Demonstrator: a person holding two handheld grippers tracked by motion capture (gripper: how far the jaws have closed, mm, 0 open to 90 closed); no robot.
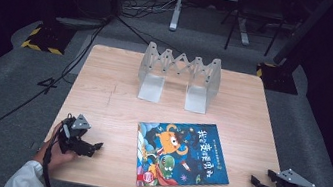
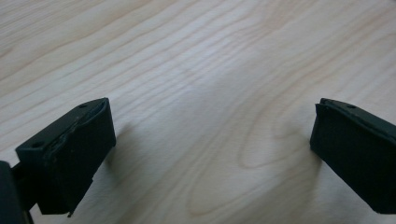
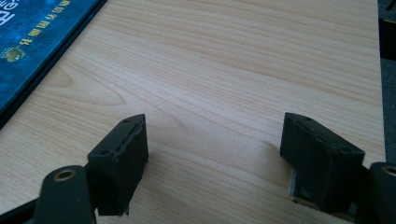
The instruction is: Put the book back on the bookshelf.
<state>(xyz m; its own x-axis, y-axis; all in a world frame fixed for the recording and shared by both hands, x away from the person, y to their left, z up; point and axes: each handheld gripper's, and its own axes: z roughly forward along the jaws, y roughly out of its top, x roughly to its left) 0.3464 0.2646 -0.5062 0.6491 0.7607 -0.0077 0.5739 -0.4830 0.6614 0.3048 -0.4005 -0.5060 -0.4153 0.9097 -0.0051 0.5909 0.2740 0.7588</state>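
Observation:
A picture book [image 1: 181,154] with a blue cartoon cover lies flat at the front middle of the wooden table [image 1: 103,98]. My left gripper [image 1: 95,148] rests low at the table's front left, pointing right towards the book, a short way from its left edge. In the left gripper view its jaws [image 2: 212,116] stand wide open over bare wood. My right gripper [image 1: 259,182] sits at the front right corner, pointing left towards the book. Its jaws [image 3: 215,123] are open with nothing between them, and the book's corner [image 3: 32,42] lies ahead to the left.
A grey folding book rack [image 1: 180,75] with two upright plates stands at the back middle of the table. The table's right edge [image 3: 380,70] runs close beside the right gripper. Cables [image 1: 55,81] cross the grey floor at the left.

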